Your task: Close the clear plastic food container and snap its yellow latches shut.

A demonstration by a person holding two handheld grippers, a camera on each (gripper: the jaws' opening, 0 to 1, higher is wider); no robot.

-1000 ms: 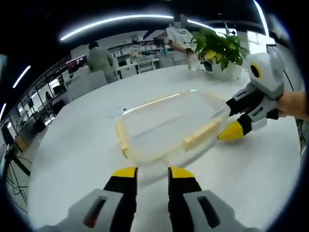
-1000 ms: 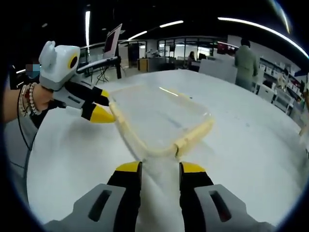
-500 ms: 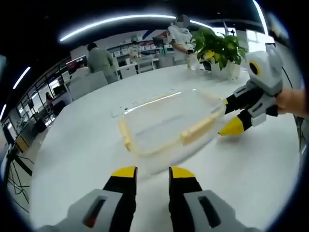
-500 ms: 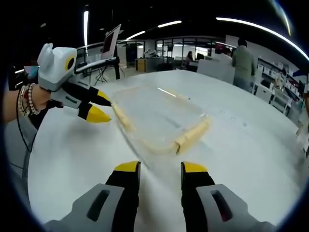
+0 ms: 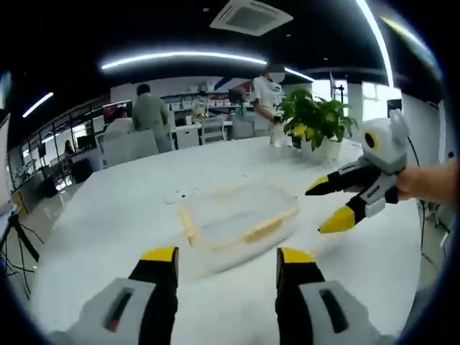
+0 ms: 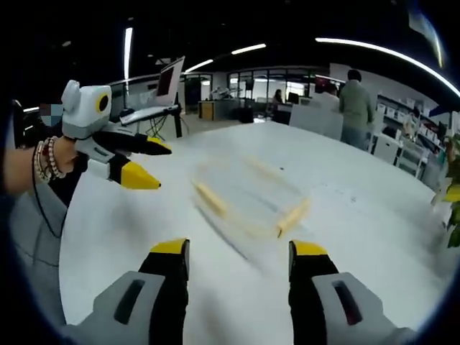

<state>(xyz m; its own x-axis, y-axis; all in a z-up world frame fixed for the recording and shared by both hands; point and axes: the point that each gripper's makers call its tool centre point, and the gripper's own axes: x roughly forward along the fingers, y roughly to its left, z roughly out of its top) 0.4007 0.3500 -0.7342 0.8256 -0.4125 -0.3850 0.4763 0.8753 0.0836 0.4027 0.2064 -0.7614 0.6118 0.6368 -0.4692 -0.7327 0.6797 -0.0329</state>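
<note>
Fingers of the left gripper point(image 5: 226, 259) stand spread wide with nothing between them, raised over the white table point(image 5: 108, 215). Those of the right gripper point(image 6: 237, 251) are likewise parted and empty. Ahead of both, the container point(image 5: 233, 219) lies flat on the table with its lid on, apart from every fingertip; its clear body is blurred in the right gripper view point(image 6: 251, 198). Pale yellow latches point(image 5: 269, 226) run along its edges; whether they are snapped down cannot be told.

From the left gripper view, the right gripper point(image 5: 345, 201) hangs just right of the container, yellow tips apart, held by a hand point(image 5: 428, 183). From the right gripper view, the left gripper point(image 6: 136, 162) hangs to the container's left, also apart, on a wrist with bead bracelets point(image 6: 44, 158).

Beyond the table stand a potted plant point(image 5: 316, 126) and people point(image 5: 151, 111) among desks.
</note>
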